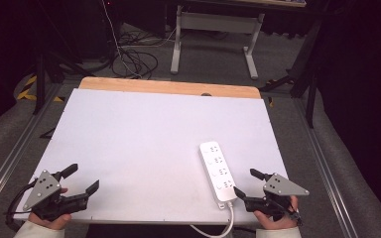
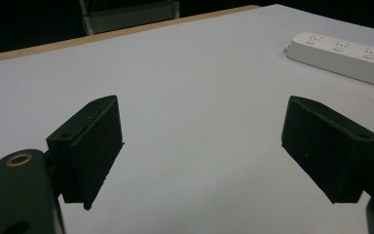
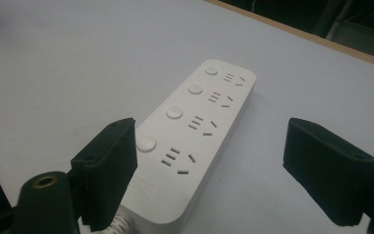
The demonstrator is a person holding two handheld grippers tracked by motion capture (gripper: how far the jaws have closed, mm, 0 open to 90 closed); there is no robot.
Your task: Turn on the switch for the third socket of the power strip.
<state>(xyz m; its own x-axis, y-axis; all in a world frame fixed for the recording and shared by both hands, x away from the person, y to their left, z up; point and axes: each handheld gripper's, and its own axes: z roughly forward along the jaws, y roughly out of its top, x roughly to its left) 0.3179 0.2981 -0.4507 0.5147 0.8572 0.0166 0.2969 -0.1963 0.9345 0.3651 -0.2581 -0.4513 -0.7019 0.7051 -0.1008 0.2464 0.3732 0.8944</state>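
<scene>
A white power strip [image 1: 219,171] is lying near the front right of the white table [image 1: 144,144], its cable trailing off the edge, while the right gripper [image 1: 245,184] beside it and the left gripper [image 1: 83,179] far across are both resting spread wide, holding nothing.

High view overlooks the table [image 1: 144,129]; gripper views skim it closely.

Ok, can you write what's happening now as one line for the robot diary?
left gripper: open, empty | right gripper: open, beside white plastic power strip | strip: flat on white table
</scene>
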